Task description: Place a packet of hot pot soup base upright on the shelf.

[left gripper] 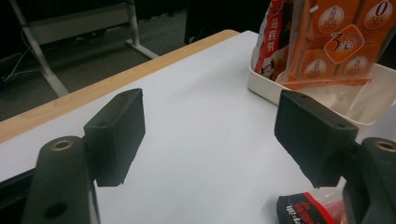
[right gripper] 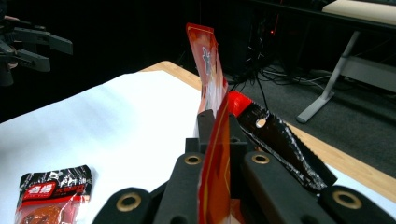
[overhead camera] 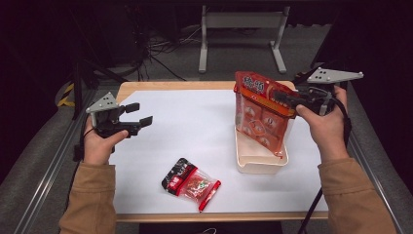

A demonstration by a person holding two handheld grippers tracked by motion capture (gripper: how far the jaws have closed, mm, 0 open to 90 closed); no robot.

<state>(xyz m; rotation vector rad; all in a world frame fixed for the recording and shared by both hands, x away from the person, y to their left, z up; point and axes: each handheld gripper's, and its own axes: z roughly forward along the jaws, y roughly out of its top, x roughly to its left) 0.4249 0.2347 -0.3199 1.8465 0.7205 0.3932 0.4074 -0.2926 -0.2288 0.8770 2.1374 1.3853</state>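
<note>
High view, item one: my right tongs [overhead camera: 285,99] are clamped on the upper edge of an orange snack bag [overhead camera: 258,114], which hangs with its lower end inside a cream tray [overhead camera: 260,163] at the right of the white table [overhead camera: 195,131]. Item two: my left tongs [overhead camera: 139,114] hover over the table's left side, jaws apart, holding nothing. Item three: a small red-and-black packet [overhead camera: 191,183] lies flat near the front edge, well apart from the tray.

Left gripper view: both jaws stand wide apart over bare table; the tray [left gripper: 266,86] with the orange bag [left gripper: 336,42] sits ahead at right, the packet's [left gripper: 308,210] corner at lower right.

Right gripper view: jaws pinch the bag's [right gripper: 212,140] thin edge; the packet [right gripper: 53,193] lies at lower left.
</note>
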